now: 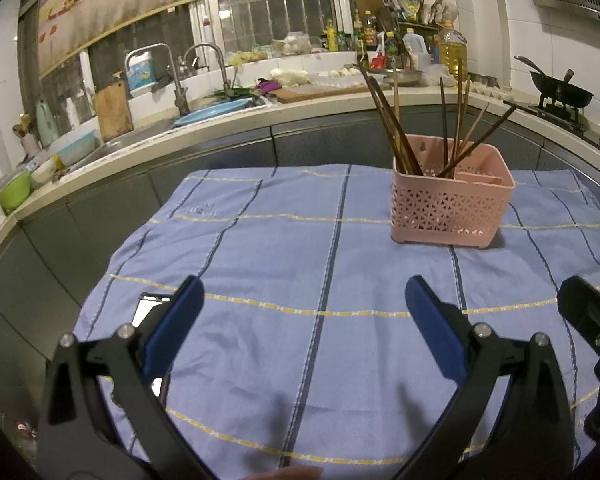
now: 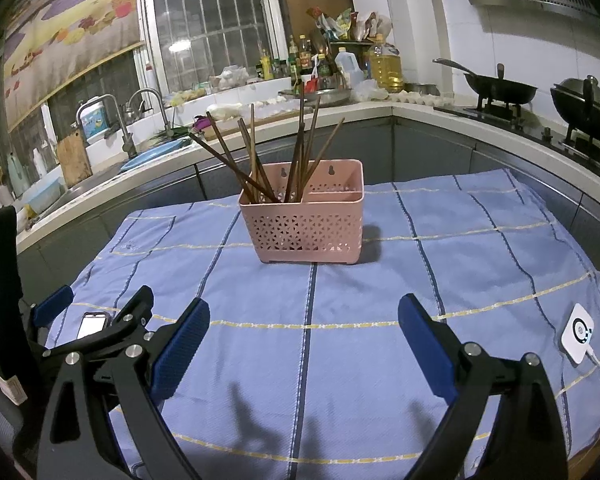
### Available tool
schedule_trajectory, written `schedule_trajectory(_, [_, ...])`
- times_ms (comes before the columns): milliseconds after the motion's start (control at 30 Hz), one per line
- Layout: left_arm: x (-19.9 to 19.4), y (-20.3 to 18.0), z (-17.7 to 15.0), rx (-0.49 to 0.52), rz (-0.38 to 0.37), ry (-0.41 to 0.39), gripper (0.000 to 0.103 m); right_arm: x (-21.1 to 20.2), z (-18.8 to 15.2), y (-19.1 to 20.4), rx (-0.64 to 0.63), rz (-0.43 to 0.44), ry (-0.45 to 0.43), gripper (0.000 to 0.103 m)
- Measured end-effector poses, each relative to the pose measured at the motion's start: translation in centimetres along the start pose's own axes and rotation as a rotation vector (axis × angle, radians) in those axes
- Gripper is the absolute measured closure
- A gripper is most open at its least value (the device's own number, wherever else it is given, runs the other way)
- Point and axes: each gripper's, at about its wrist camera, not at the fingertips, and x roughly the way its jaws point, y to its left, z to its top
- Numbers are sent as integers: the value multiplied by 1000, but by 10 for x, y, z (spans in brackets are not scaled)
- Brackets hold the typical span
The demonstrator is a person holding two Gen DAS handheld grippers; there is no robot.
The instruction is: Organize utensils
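Note:
A pink perforated utensil basket (image 1: pixel 452 208) stands on the blue checked cloth (image 1: pixel 300 248), with several brown chopsticks (image 1: pixel 396 128) upright in its left compartment. It also shows in the right wrist view (image 2: pixel 306 224), with the chopsticks (image 2: pixel 296 152) leaning apart. My left gripper (image 1: pixel 304 300) is open and empty, low over the near part of the cloth. My right gripper (image 2: pixel 304 320) is open and empty, in front of the basket. The left gripper's fingers (image 2: pixel 54 304) show at the right wrist view's left edge.
A phone (image 2: pixel 92 324) lies on the cloth under the left gripper. A small white device (image 2: pixel 578 334) with a cable lies at the cloth's right edge. Behind the table runs a counter (image 1: pixel 220 128) with a sink, bottles and woks (image 2: pixel 500 90).

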Motion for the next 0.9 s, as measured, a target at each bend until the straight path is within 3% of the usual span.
schedule_trajectory(900, [1,-4,-7,0,2,14,6,5,-3,-10,35,8,32,9])
